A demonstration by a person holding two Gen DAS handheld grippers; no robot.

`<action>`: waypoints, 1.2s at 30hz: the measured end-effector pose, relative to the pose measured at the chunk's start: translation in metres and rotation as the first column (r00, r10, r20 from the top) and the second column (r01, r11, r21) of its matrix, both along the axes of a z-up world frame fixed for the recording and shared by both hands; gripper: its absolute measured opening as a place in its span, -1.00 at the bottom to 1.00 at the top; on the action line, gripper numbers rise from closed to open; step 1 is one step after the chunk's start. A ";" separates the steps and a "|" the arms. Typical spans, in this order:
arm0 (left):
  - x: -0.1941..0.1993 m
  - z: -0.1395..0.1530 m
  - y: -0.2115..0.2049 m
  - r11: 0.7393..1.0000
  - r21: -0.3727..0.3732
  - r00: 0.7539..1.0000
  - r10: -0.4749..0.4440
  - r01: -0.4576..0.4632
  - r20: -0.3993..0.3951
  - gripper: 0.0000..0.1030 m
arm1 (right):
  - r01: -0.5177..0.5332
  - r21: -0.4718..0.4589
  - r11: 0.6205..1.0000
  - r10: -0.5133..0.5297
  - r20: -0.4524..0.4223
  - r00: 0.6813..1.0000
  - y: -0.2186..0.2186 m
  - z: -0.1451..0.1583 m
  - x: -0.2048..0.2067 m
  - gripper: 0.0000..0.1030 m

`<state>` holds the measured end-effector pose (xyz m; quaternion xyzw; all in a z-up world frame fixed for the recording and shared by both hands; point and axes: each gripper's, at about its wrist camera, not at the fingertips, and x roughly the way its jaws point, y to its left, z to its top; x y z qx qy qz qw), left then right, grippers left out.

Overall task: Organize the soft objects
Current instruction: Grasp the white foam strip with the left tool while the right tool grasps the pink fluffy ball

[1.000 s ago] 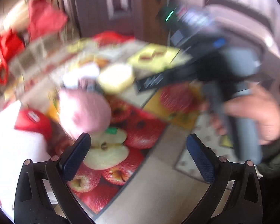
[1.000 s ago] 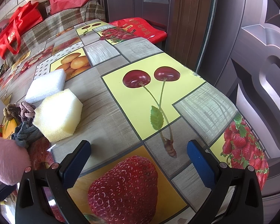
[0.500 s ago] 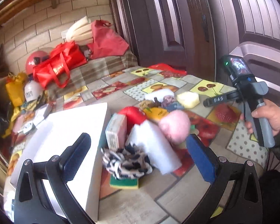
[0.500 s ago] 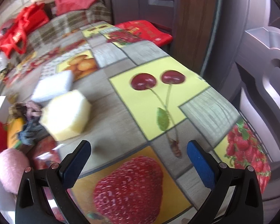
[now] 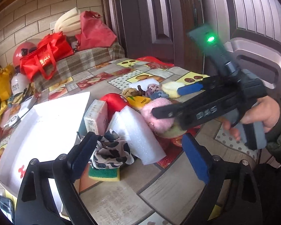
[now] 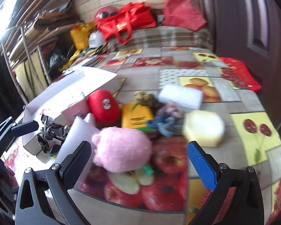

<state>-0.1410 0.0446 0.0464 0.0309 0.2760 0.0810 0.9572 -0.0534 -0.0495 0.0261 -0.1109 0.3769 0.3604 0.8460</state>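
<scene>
The left gripper [image 5: 140, 156] is seen with its fingers [image 5: 194, 160] spread wide and closing; nothing is pinched, though a black-and-white patterned cloth [image 5: 110, 154] lies just beyond the left finger, on top of a green-and-yellow sponge [image 5: 104, 174]. A white foam block [image 5: 138, 138] is leaned beside the cloth, between the fingers' line of sight and a pink plush toy [image 5: 159, 116]. A pink tissue pack [image 5: 96, 119] is stood upright next to a red plush [image 5: 115, 104], and a white open box [image 5: 46, 131] is placed to the left of them on the desk [image 5: 121, 196], which is covered with a fruit-print cloth.

The right gripper [image 6: 138, 161] is held by a hand [image 5: 262, 112] at the right of the left wrist view. Its fingers [image 6: 201, 164] are spread, with nothing pressed between them; the pink plush toy [image 6: 121, 150] is seen in the gap, lying on the desk just ahead. Beyond it are found a yellow foam block [image 6: 204, 128], a blue-grey scrunchie [image 6: 164, 124], a mauve scrunchie [image 6: 170, 109], a yellow packet [image 6: 136, 117], a brown knotted item [image 6: 146, 98] and a white foam pad [image 6: 180, 95]. The right wrist view is blurred.

Farther back, a red bag [image 5: 46, 58] and a red helmet [image 5: 22, 52] are set on a plaid-covered surface [image 5: 84, 61] by a brick wall [image 5: 37, 9]
</scene>
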 end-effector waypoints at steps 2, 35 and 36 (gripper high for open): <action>0.003 0.000 -0.002 1.000 0.003 1.000 -0.011 0.011 -0.009 0.81 | -0.015 -0.046 0.999 0.013 -0.036 0.999 0.011 -0.014 0.008 0.85; 0.059 -0.020 -0.010 0.998 0.047 0.988 0.042 -0.035 -0.152 -0.09 | 0.202 0.161 0.966 -0.161 -0.237 0.958 -0.066 -0.020 0.037 0.20; 0.061 -0.021 -0.014 0.998 0.059 0.987 0.029 -0.020 -0.159 -0.09 | 0.202 0.161 0.966 -0.161 -0.238 0.958 -0.065 -0.020 0.037 0.20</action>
